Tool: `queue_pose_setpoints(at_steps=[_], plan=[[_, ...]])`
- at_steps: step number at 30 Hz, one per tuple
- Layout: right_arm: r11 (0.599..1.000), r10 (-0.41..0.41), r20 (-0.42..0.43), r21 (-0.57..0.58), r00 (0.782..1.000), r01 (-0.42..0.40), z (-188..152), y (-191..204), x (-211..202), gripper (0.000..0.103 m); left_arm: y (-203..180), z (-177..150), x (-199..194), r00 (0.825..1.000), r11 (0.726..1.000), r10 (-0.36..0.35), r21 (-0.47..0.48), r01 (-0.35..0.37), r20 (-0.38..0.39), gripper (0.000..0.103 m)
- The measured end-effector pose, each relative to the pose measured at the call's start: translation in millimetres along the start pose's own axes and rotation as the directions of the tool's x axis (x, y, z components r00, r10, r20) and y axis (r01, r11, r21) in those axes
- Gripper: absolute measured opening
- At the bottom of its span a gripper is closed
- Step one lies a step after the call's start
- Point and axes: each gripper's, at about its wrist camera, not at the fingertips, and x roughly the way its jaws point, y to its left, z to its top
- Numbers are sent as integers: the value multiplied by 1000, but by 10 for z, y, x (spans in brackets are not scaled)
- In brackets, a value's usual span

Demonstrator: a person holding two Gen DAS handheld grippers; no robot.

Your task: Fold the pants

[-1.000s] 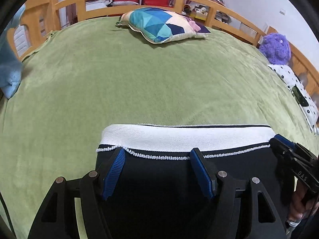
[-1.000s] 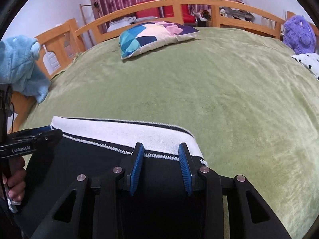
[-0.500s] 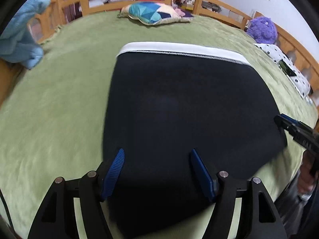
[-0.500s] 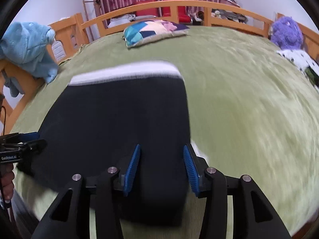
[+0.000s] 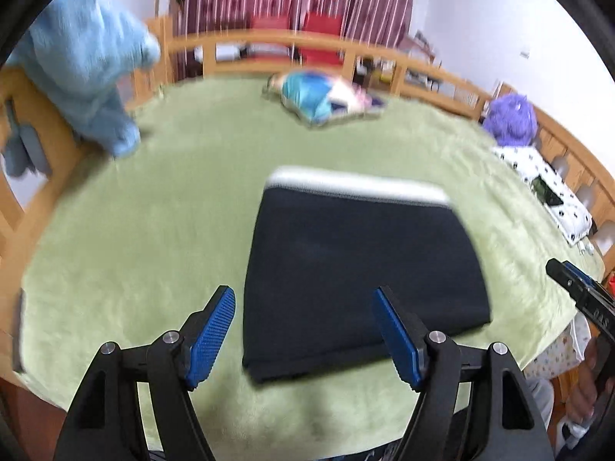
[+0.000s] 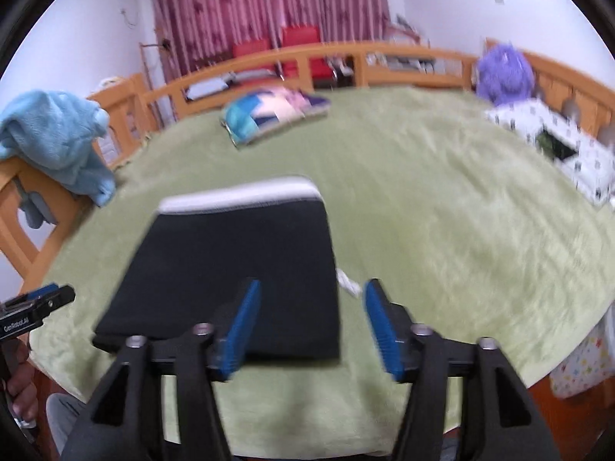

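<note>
Both grippers hang clear of the pants [image 5: 357,280], above their near edge. The left gripper [image 5: 307,332] stands spread, nothing between its blue pads, and its jaws have just been opening; the right gripper [image 6: 313,320] is likewise parted and empty, its jaws having just widened too. That reads as a release: the pants lie flat as a dark rectangle on the green blanket [image 5: 161,207], white waistband [image 6: 238,198] at their far edge, so the fold looks set down and finished or nearly so.

Beyond the pants the blanket is bare up to the patchwork pillow [image 5: 323,94]. Left of the pants a blue plush [image 5: 84,61] hangs on the wooden rail [image 6: 403,59]; right of them sit a purple plush [image 6: 503,71] and a spotted cloth [image 5: 546,188], well apart. Near the pants' right edge a small white scrap [image 6: 348,284] shows, too blurred to identify.
</note>
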Motion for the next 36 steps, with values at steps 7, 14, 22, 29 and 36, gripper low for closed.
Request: queue_pose_setpoints(at_steps=[7, 14, 22, 29, 36], plan=[[999, -8, 67, -51, 998, 11, 86, 266, -552, 83, -296, -59, -546, 993, 999, 33, 10, -34, 112, 83], [998, -33, 104, -52, 994, 38, -103, 287, -896, 101, -503, -222, -769, 993, 999, 26, 41, -31, 117, 88], [997, -70, 90, -12, 994, 71, -185, 155, -989, 102, -589, -268, -917, 992, 999, -6, 47, 0, 126, 92], [997, -80, 96, 10, 992, 79, -161, 112, -1051, 102, -588, -274, -928, 992, 999, -7, 44, 2, 128, 92], [997, -83, 102, 7, 991, 83, -158, 128, -1071, 102, -570, -267, -933, 992, 999, -10, 45, 4, 129, 92]])
